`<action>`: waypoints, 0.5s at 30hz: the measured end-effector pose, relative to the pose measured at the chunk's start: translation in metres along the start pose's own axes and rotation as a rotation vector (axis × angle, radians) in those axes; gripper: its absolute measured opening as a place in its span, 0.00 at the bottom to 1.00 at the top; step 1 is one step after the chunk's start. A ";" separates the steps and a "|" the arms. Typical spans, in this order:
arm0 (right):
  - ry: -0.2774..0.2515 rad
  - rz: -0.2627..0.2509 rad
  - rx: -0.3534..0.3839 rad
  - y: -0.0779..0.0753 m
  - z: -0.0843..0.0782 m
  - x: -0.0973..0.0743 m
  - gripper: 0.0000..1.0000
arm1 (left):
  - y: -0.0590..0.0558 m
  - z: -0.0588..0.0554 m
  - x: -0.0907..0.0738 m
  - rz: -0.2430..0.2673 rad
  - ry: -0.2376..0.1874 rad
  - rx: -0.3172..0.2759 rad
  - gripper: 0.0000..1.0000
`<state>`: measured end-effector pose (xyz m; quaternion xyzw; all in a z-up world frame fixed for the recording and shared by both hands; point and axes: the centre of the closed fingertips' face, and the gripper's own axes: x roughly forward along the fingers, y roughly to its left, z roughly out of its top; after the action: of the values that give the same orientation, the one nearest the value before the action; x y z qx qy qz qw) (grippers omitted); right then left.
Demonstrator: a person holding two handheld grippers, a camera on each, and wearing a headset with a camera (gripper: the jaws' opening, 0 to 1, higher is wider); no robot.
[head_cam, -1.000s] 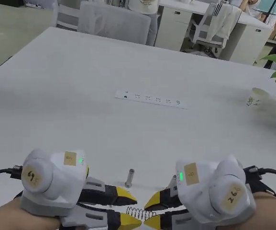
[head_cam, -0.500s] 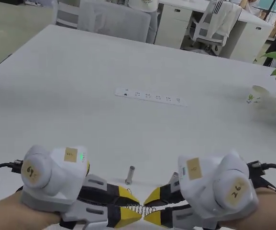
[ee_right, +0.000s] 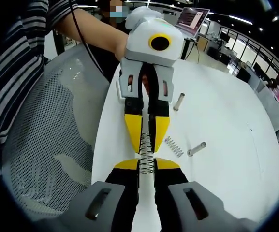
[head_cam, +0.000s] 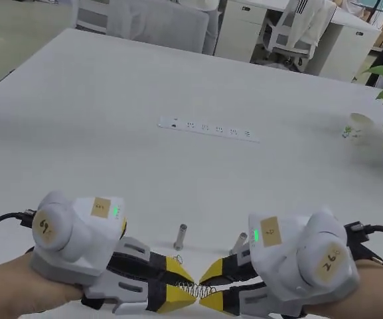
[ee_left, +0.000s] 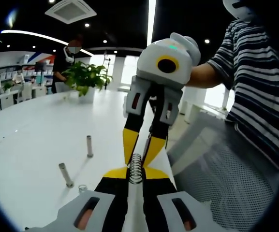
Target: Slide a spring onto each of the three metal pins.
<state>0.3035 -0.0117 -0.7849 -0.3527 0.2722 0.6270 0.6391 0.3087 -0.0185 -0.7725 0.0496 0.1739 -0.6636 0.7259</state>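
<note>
Now the left gripper [head_cam: 185, 290] and right gripper [head_cam: 207, 290] each clamp an end of one spring [head_cam: 196, 290] at six o'clock; best release one end, then thread it over the pin [head_cam: 180, 236] at its twelve.

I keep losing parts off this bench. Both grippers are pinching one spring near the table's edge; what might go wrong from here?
1. The spring is clamped by the left gripper and the right gripper at once. Pulling apart may stretch it, or it may flick off the table when one releases.
2. The upright pin stands close ahead; a sweeping jaw might topple it.
</note>
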 end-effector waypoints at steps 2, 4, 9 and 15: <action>-0.002 0.000 0.006 0.000 0.000 0.000 0.08 | 0.000 0.000 0.000 -0.002 0.001 0.000 0.02; -0.003 0.001 0.009 0.001 0.000 0.001 0.08 | 0.000 -0.001 -0.001 -0.004 0.001 -0.001 0.02; -0.006 -0.005 0.010 0.001 0.000 0.001 0.08 | -0.001 -0.002 0.000 -0.004 0.004 -0.003 0.02; -0.015 -0.004 -0.006 0.003 0.000 0.002 0.08 | -0.003 -0.003 -0.001 -0.012 0.012 -0.003 0.02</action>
<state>0.3009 -0.0103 -0.7868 -0.3507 0.2649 0.6292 0.6410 0.3052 -0.0171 -0.7746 0.0515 0.1797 -0.6672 0.7211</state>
